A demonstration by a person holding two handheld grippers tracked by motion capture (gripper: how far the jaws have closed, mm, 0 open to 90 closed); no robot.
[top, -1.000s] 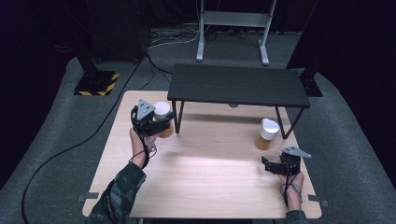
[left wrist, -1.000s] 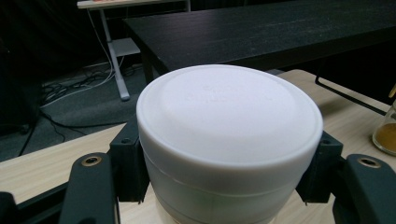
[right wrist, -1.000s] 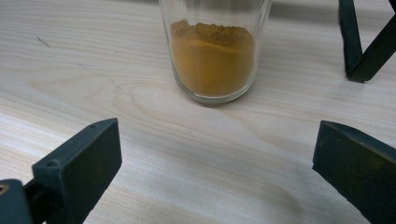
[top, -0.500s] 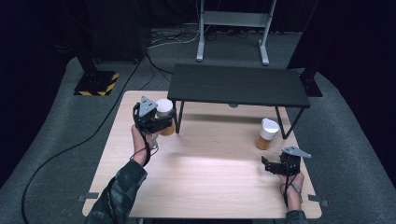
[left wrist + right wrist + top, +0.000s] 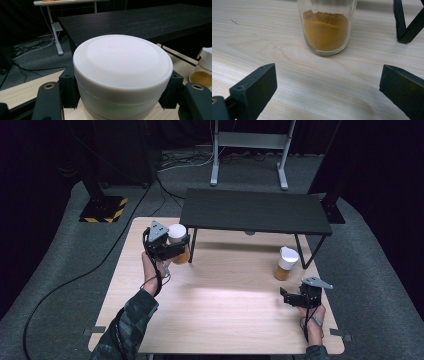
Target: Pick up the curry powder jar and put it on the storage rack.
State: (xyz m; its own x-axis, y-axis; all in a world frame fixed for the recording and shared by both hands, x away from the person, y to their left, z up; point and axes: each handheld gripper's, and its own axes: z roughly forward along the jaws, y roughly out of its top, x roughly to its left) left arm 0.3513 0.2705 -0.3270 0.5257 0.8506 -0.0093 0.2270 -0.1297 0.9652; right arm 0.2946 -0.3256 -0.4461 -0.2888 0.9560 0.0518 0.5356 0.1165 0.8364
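Two spice jars matter: the left gripper [image 5: 172, 247] clamps one white-lidded jar [image 5: 178, 242] upright beside the black shelf [image 5: 255, 211], while the second jar [image 5: 325, 26] stands straight ahead of the right gripper's [image 5: 289, 296] wide-open jaws.

Ahead of my left gripper [image 5: 176, 247]: the black bench [image 5: 255, 211] stands right there, its near-left leg [image 5: 192, 246] just beside the jar [image 5: 178, 243] I'm clamping.
Under the bench: open gap between the legs, low.
Middle of the table [image 5: 220, 315]: bare wood, wide passage.
Ahead of my right gripper [image 5: 290, 297]: jaws spread; second jar [image 5: 285, 263] near, bench leg [image 5: 403, 23] just beyond.
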